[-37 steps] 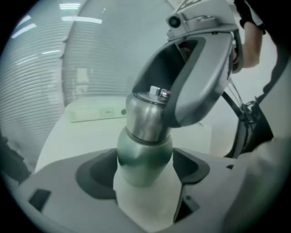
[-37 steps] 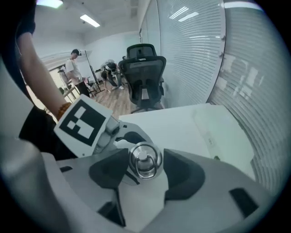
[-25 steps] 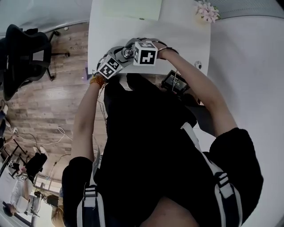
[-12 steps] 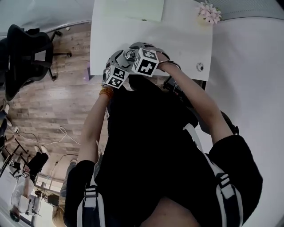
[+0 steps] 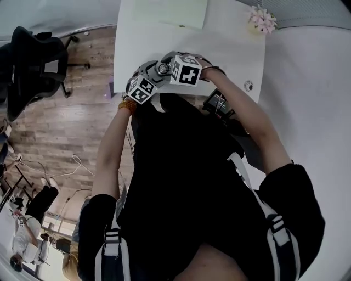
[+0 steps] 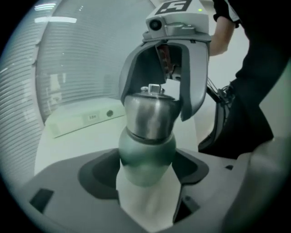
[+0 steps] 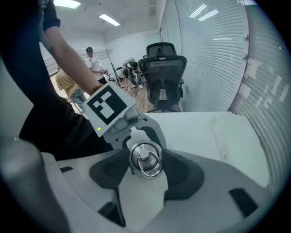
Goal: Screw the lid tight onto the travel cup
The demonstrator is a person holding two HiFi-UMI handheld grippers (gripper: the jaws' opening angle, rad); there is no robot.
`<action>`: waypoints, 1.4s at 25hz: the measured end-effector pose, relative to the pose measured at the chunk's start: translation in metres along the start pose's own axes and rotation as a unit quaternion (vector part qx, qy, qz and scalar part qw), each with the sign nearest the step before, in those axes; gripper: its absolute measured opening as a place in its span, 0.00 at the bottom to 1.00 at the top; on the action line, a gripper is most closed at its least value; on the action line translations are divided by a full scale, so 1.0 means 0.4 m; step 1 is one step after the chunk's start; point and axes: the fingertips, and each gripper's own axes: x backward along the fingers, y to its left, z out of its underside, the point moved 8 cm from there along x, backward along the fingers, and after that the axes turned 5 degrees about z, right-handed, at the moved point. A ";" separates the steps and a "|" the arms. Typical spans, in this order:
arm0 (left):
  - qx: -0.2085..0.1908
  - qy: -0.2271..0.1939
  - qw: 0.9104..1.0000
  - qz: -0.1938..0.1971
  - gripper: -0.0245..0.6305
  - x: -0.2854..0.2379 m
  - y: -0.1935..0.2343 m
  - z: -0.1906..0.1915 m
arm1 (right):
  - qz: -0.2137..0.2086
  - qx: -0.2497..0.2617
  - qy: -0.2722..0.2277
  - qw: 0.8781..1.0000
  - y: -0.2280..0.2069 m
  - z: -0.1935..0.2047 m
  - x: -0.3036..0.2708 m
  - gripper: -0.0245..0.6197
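Observation:
The travel cup [image 6: 146,152] has a green body and a steel lid [image 6: 150,116] with a ring on top. My left gripper [image 6: 146,160] is shut on the green body and holds the cup upright. From above, my right gripper [image 6: 157,108] straddles the lid; its jaws have just been closing and its pads press on the lid's sides. In the right gripper view the lid [image 7: 145,157] sits between my right gripper's [image 7: 144,161] pads, with the left gripper's marker cube [image 7: 108,105] behind. In the head view both grippers meet at the lid [image 5: 163,68], by the table's near edge.
The white table [image 5: 219,38] carries a pale green sheet [image 5: 164,10], pink flowers [image 5: 262,19] and a small round object [image 5: 248,85]. A black office chair [image 5: 30,60] stands on the wooden floor to the left. People stand far off [image 7: 93,59].
The right gripper's marker cube has tilted a little one way and back about the lid. Both grippers stay close together at the table's near edge with the cup between them.

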 end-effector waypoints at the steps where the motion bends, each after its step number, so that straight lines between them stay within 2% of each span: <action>1: -0.015 0.006 1.000 0.026 0.59 0.001 0.008 0.000 | -0.011 0.013 0.000 1.000 -0.002 -0.003 -0.002 0.41; 4: -0.055 0.025 0.994 0.085 0.59 0.005 0.027 -0.005 | -0.034 0.051 0.006 0.998 -0.004 -0.015 -0.007 0.41; 7: -0.061 0.032 0.993 0.100 0.59 0.004 0.033 -0.008 | -0.033 0.069 0.000 0.997 -0.001 -0.017 -0.008 0.41; 9: -0.034 0.022 0.996 0.081 0.60 0.017 0.033 0.002 | -0.027 0.058 -0.014 0.998 0.001 -0.006 -0.004 0.46; 10: -0.015 0.010 0.998 0.065 0.61 0.033 0.031 0.008 | -0.025 0.042 -0.025 0.998 0.000 0.004 0.007 0.55; 13: 0.038 -0.049 0.998 0.009 0.61 0.125 0.029 0.019 | -0.002 -0.030 -0.083 0.996 -0.021 0.035 0.080 0.55; 16: 0.059 -0.101 0.992 -0.050 0.61 0.237 0.045 -0.004 | 0.056 -0.084 -0.169 0.980 -0.058 0.035 0.180 0.54; 17: 0.064 -0.120 0.988 -0.071 0.61 0.269 0.053 -0.029 | 0.085 -0.096 -0.205 0.970 -0.066 0.026 0.218 0.51; 19: 0.074 -0.168 0.975 -0.125 0.61 0.332 0.065 -0.104 | 0.155 -0.116 -0.284 0.939 -0.068 -0.002 0.294 0.42; 21: 0.088 -0.227 0.951 -0.192 0.60 0.387 0.080 -0.198 | 0.233 -0.127 -0.349 0.899 -0.063 -0.032 0.362 0.36; 24: 0.107 -0.311 0.903 -0.276 0.54 0.444 0.097 -0.325 | 0.339 -0.119 -0.416 0.836 -0.056 -0.076 0.432 0.26; 25: 0.108 -0.326 0.892 -0.294 0.52 0.453 0.098 -0.357 | 0.366 -0.117 -0.432 0.815 -0.051 -0.088 0.446 0.24; 27: 0.100 -0.334 0.879 -0.326 0.43 0.457 0.097 -0.403 | 0.412 -0.133 -0.449 0.782 -0.037 -0.097 0.460 0.14; 30: 0.070 -0.316 0.871 -0.370 0.27 0.456 0.092 -0.451 | 0.450 -0.187 -0.439 0.755 -0.031 -0.082 0.456 0.07; 32: 0.054 -0.305 0.866 -0.392 0.11 0.461 0.090 -0.471 | 0.466 -0.214 -0.432 0.742 -0.035 -0.076 0.455 0.04; 35: 0.049 -0.306 0.862 -0.400 0.07 0.469 0.086 -0.480 | 0.481 -0.224 -0.415 0.739 -0.039 -0.078 0.451 0.04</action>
